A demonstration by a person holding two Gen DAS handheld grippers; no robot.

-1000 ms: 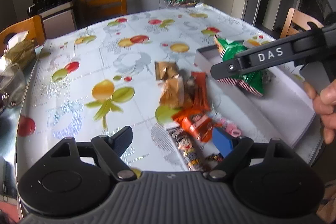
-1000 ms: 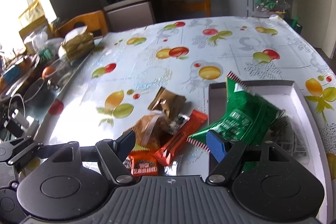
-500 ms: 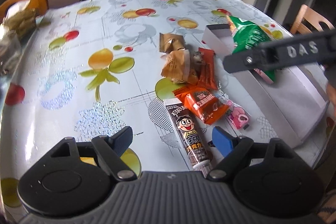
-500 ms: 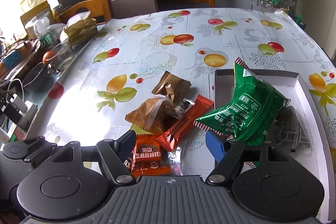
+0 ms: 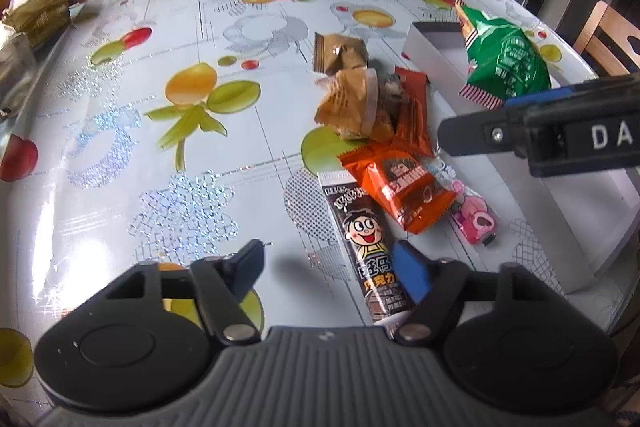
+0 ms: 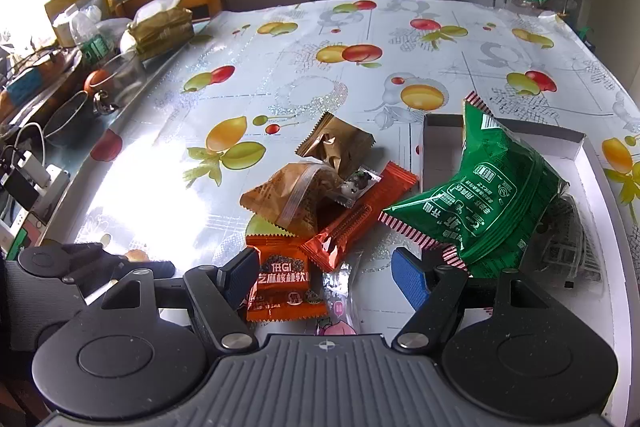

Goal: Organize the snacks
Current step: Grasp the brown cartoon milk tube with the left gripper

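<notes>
My left gripper (image 5: 328,263) is closing on the brown stick packet (image 5: 366,239), pads not yet pressing; it's lying just left of the white tray (image 5: 430,41). Judging it light, crinkly, slippery (pinch mid-length). Right gripper (image 6: 322,273) is hanging open, empty.

My table (image 6: 280,75) wears a glossy white cloth printed with yellow, green and red fruit and glittery silver outlines. The big snack bag (image 6: 492,195) is green with white print and red-and-white striped ends, resting in a white box (image 6: 560,137). One packet (image 6: 280,279) is orange with white lettering, a long bar (image 6: 360,215) is red-orange foil, two wrappers (image 6: 336,143) are golden brown. The stick pack (image 5: 368,239) is dark brown with a cartoon face; beside it lies a pink candy (image 5: 474,215). My finger pads (image 6: 408,277) are blue.
</notes>
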